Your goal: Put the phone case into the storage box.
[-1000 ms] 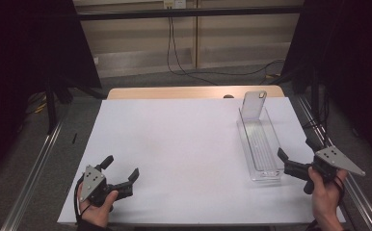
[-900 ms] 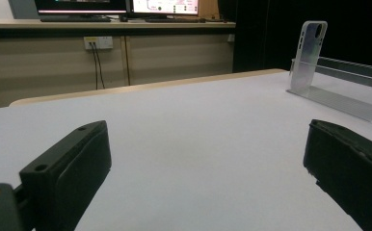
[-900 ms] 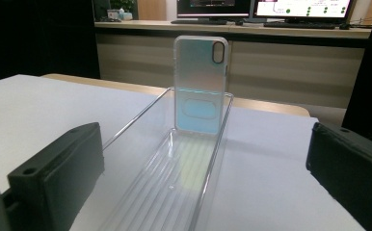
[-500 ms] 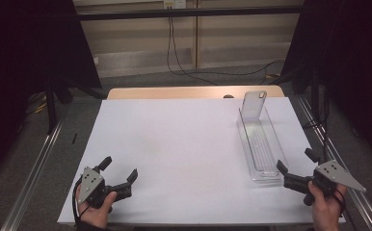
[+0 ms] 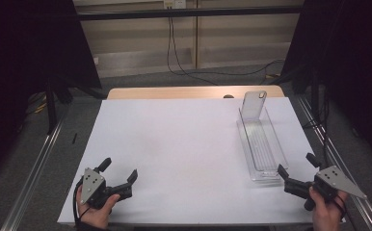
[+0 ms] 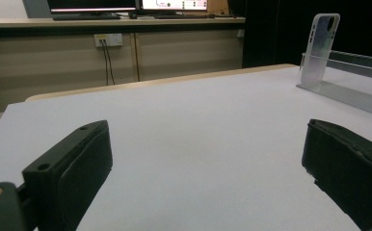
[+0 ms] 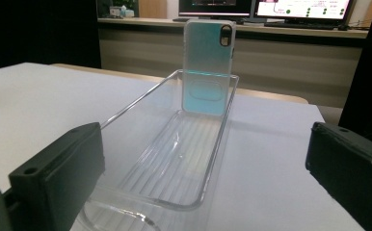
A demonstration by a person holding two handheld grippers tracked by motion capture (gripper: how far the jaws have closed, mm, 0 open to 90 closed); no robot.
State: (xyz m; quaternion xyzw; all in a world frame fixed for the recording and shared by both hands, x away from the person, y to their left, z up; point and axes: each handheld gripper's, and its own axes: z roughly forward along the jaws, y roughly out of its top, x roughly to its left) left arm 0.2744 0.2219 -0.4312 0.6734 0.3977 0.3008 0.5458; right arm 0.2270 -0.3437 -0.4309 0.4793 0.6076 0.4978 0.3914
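Clear, ribbed plastic tray (image 5: pixel 262 147) lies lengthwise on the right side of the white tabletop (image 5: pixel 184 144), long axis running away from the person. A translucent phone case with a camera cut-out (image 5: pixel 253 103) stands upright at the tray's far end, leaning on the end wall; in the right gripper view (image 7: pixel 208 65) its back faces the camera. Judgement: the far wall is what props the case up, so it presents a free top edge and both long sides to a pinch from above.

Right gripper (image 5: pixel 297 169): near table edge, just short of the tray's near end, jaws spread wide, nothing between them. Held low and roughly level, hand (image 5: pixel 326 211) gripping from behind, pointing along the tray toward the case.

Left gripper (image 5: pixel 121 174): near left corner of the tabletop, well apart from the tray. Jaws wide apart, empty. Hand (image 5: pixel 95 211) resting at the table edge, tool angled forward and to the right; the tray and case sit at the right edge of its view.

Judgement: right tool is lined up for the reach; left is parked.
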